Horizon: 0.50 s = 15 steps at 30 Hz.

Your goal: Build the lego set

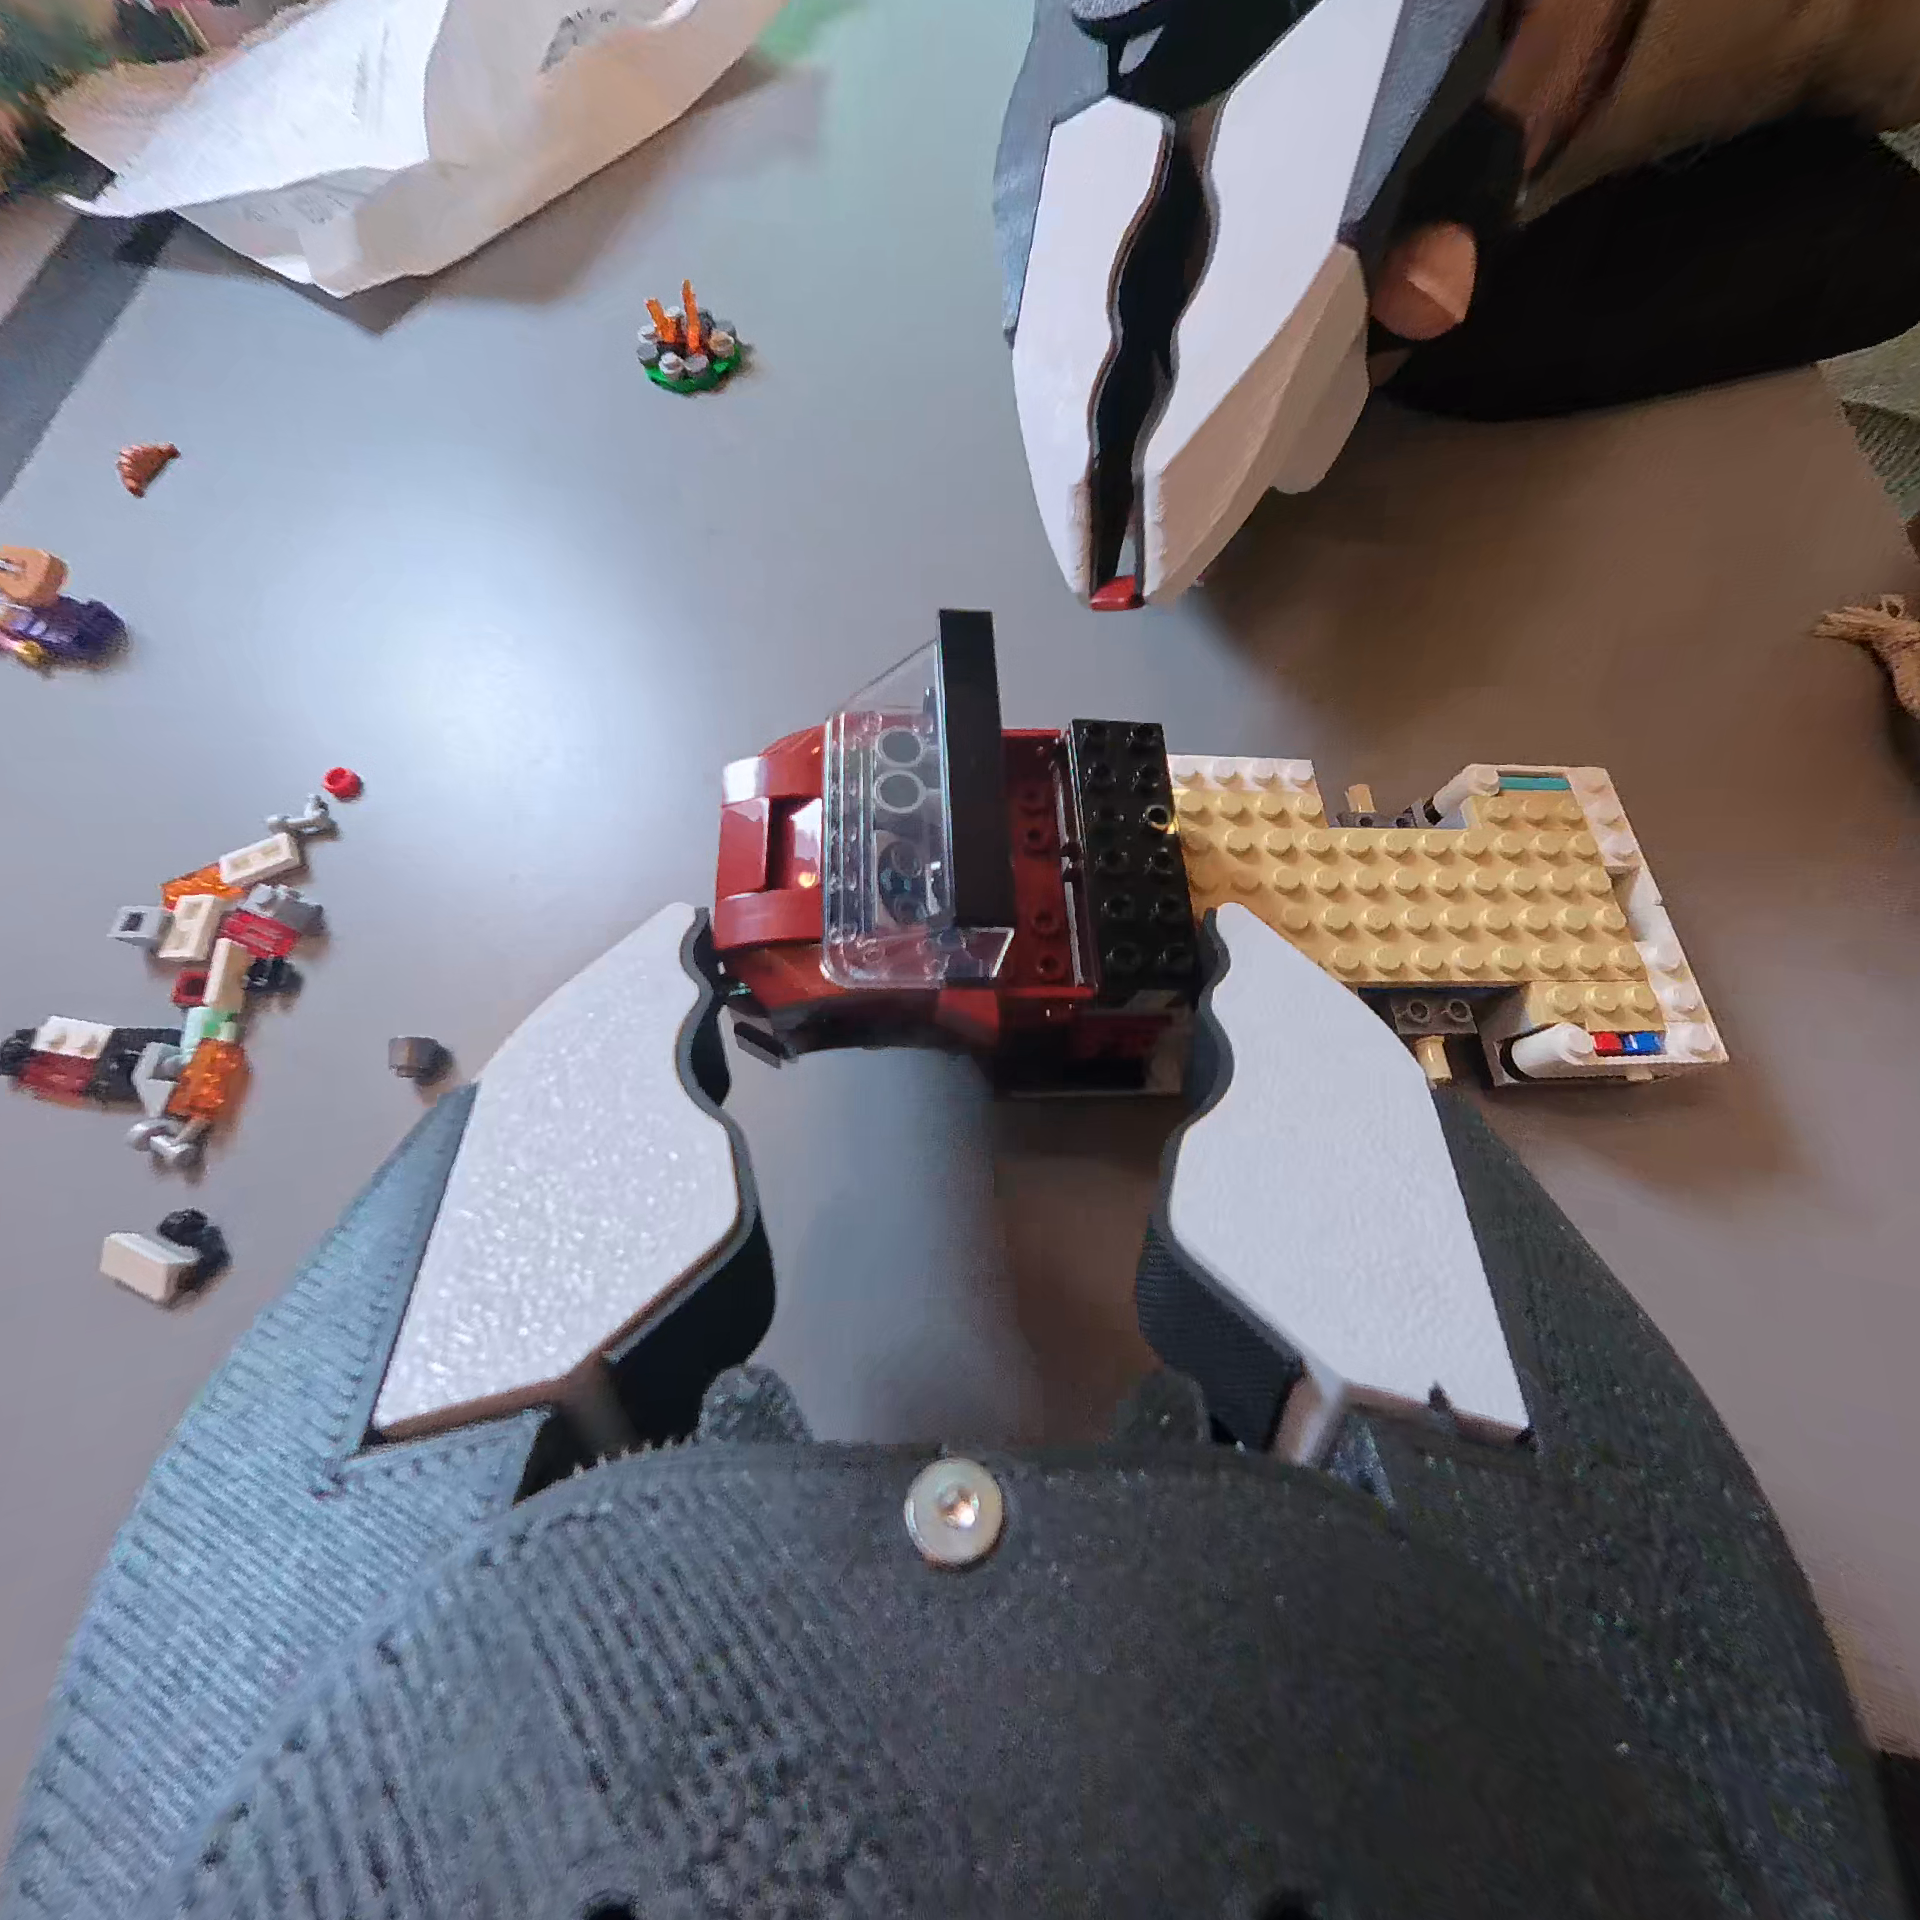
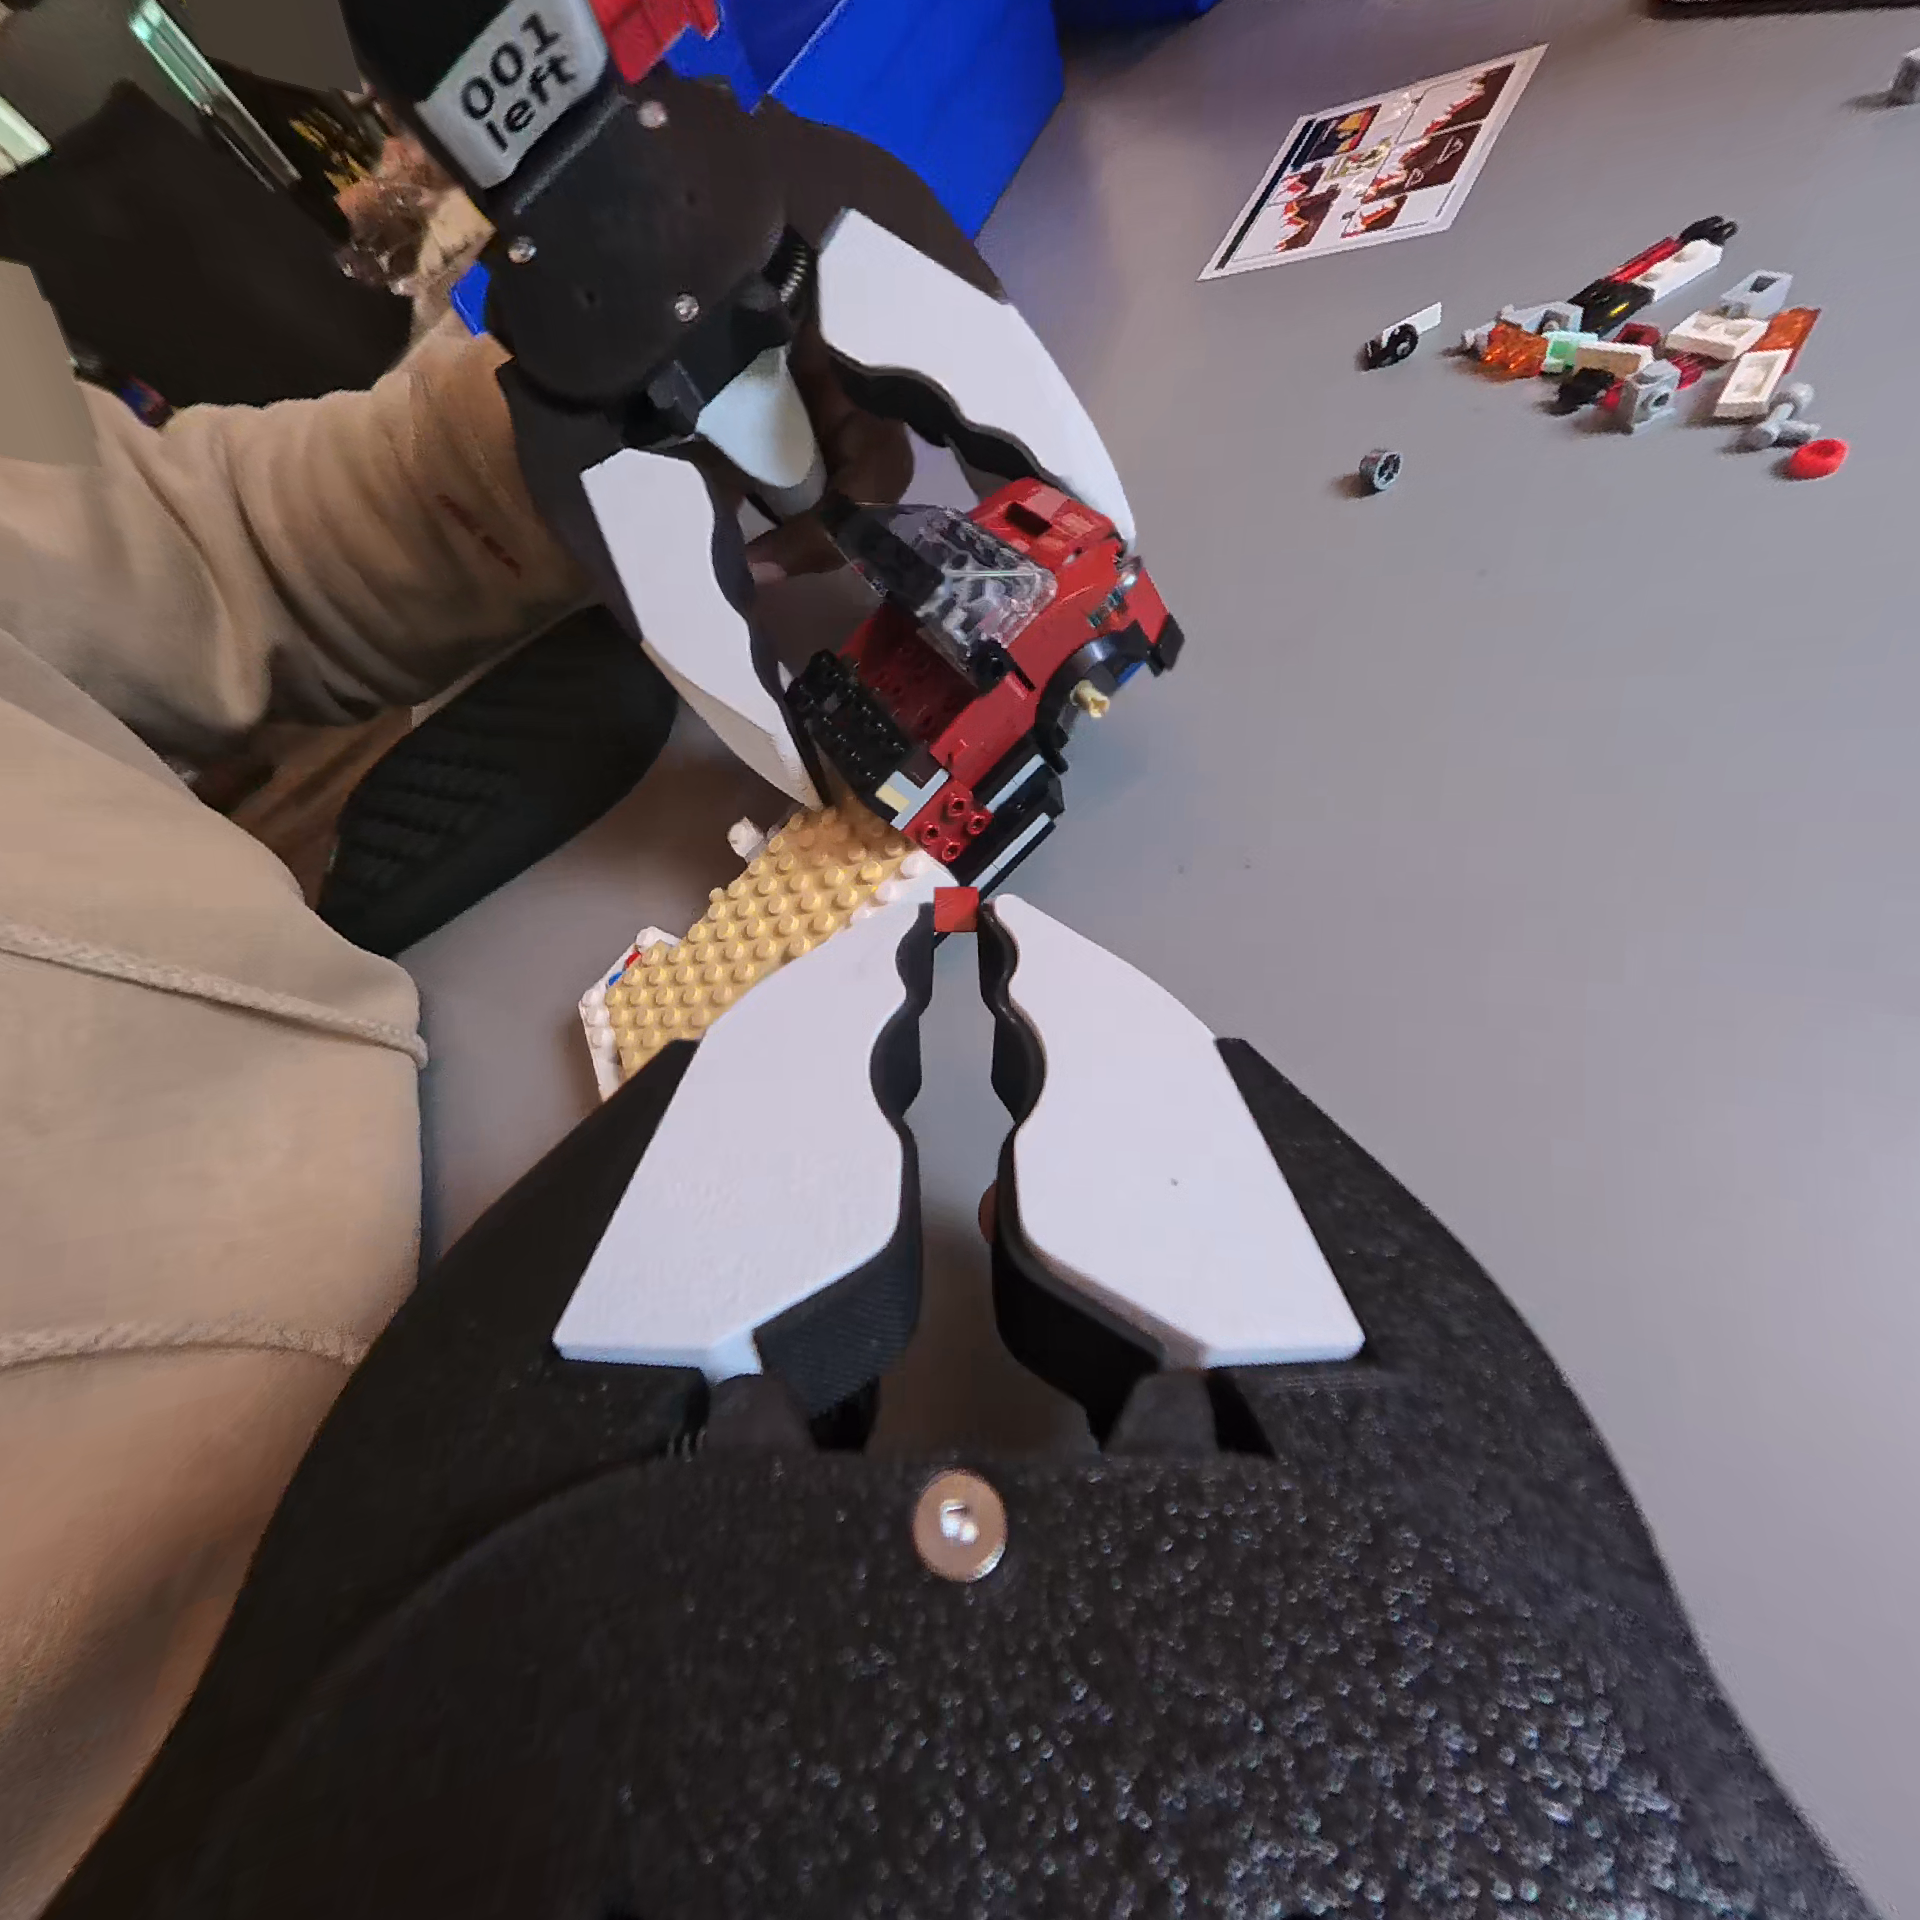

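While left claw [image 1: 956, 935] clamps the dark-red brick truck cab [image 1: 935, 883] on the tabletop [image 1: 520, 623], right claw [image 2: 957, 914] pinches a small red brick [image 2: 955, 908] just beside the tan studded plate [image 2: 769, 935].

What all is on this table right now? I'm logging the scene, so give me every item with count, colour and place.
Brick truck: one, dark red cab, clear windscreen, tan studded bed; table centre.
Loose brick pile: many, mixed white, grey, orange, red; on the table off to one side of the truck.
Small green-based build: one, orange spikes; far side.
Purple piece: one; left-view edge.
White paper bag: one; far corner.
Instruction sheet: one, printed; beyond the pile.
Blue box: one; far edge.
Left tongs: wide apart, pads against the cab's two ends.
Right tongs: closed on a small red piece.
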### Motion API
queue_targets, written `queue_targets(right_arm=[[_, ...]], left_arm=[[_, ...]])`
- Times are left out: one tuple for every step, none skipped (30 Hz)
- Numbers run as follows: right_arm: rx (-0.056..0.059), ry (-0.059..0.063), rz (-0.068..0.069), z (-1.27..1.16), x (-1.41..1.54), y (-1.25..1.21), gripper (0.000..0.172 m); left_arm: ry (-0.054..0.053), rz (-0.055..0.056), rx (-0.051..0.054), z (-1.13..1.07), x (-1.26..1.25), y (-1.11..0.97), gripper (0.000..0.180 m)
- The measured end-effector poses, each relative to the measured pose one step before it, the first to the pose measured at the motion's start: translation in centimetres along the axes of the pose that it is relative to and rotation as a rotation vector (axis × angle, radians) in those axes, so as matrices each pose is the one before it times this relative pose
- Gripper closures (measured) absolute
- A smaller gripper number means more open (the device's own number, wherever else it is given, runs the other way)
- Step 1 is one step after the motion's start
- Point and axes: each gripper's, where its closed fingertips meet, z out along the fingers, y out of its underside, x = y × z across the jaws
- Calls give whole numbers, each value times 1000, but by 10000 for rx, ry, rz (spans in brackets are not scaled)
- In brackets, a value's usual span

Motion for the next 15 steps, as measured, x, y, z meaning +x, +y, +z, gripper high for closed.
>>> queue_targets(right_arm=[[54, -69, 241, 225, 71, -159, 164], [74, -101, 218, 197, 30, -202, 164], [72, -69, 176, 159, 69, -218, 164], [30, 2, 103, 124, 144, -160, 164], [-27, 42, 5, 103, 177, -92, 164], [-46, 48, -63, 83, 123, -33, 164], [-88, 66, -64, 72, 115, 44, 164], [-197, 128, -64, 69, 201, 218, 164], [-362, 206, -122, 44, 304, 430, 164], [-527, 296, -237, 27, 408, 619, 164], [-675, 376, -405, -19, 478, 782, 164], [-762, 366, -598, -52, 374, 822, 164], [-686, 364, -705, -130, 268, 648, 164], [-624, 423, -690, -183, 343, 485, 163], [-646, 464, -675, -106, 442, 496, 164]], left_arm=[[-189, 198, 8, -287, -9, -241, 93], [-199, 225, 19, -303, -3, -269, 93], [-206, 217, 11, -294, 6, -263, 93], [-216, 222, 34, -292, -12, -289, 93], [-176, 208, 20, -268, 40, -259, 93], [-114, 151, -28, -215, 76, -162, 93], [-127, 127, 8, -166, 29, -158, 93], [-104, 86, 34, -144, 37, -136, 93], [-43, 45, -8, -103, 55, -43, 93], [23, 1, -35, -58, 81, 39, 93], [0, -39, -11, -8, 9, 57, 93], [13, -78, -3, 24, -18, 101, 93], [38, -113, -26, 51, -8, 151, 93], [45, -114, -19, 81, -12, 151, 93], [39, -87, 10, 63, 9, 100, 93]])
